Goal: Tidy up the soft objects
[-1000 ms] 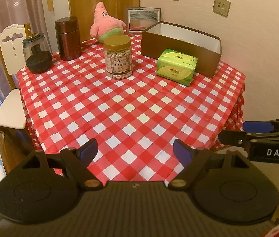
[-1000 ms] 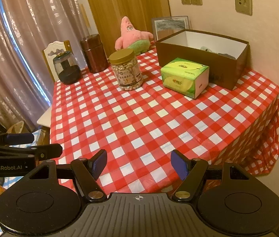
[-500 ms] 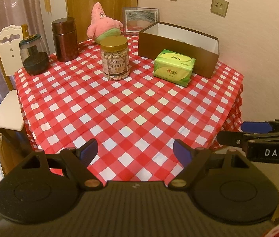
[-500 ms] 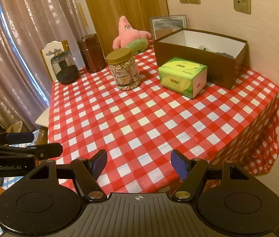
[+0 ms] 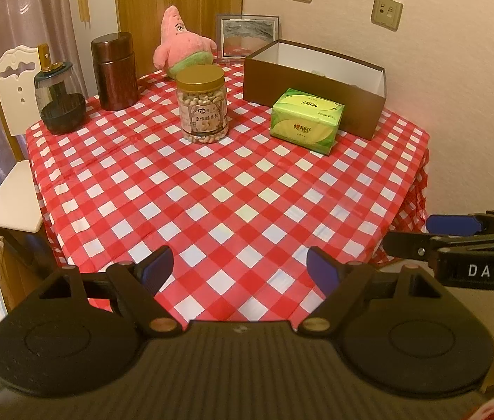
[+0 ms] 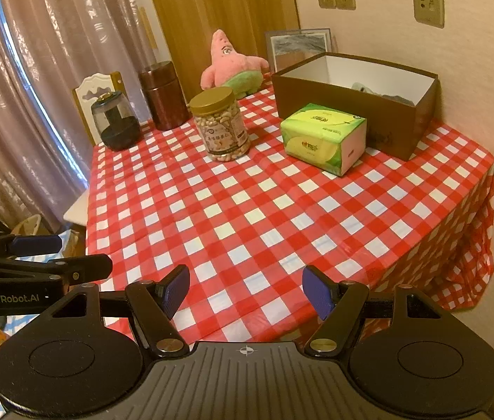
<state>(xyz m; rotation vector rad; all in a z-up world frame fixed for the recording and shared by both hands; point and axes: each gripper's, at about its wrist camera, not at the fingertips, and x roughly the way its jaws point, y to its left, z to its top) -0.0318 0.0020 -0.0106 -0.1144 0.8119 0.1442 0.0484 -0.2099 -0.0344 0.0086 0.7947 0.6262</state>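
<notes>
A pink star plush toy (image 5: 180, 43) (image 6: 231, 66) sits at the far edge of the checkered table (image 5: 232, 189) (image 6: 264, 210). A green tissue pack (image 5: 306, 120) (image 6: 324, 138) lies in front of an open brown box (image 5: 317, 80) (image 6: 355, 105) that holds some soft items (image 6: 383, 92). My left gripper (image 5: 239, 273) is open and empty above the table's near edge. My right gripper (image 6: 247, 290) is open and empty, also at the near edge. Each gripper shows in the other's view, the right one (image 5: 457, 234) and the left one (image 6: 33, 255).
A nut jar with a gold lid (image 5: 203, 103) (image 6: 222, 126) stands mid-table. A brown canister (image 5: 113, 70) (image 6: 162, 94) and a dark glass jar (image 5: 59, 101) (image 6: 115, 120) stand at the far left. A picture frame (image 5: 247, 36) leans on the wall. A white chair (image 5: 12, 133) stands left.
Both grippers have pulled back a little from the table and tilted, so the objects sit lower and farther in view. The jaws have stayed open.
</notes>
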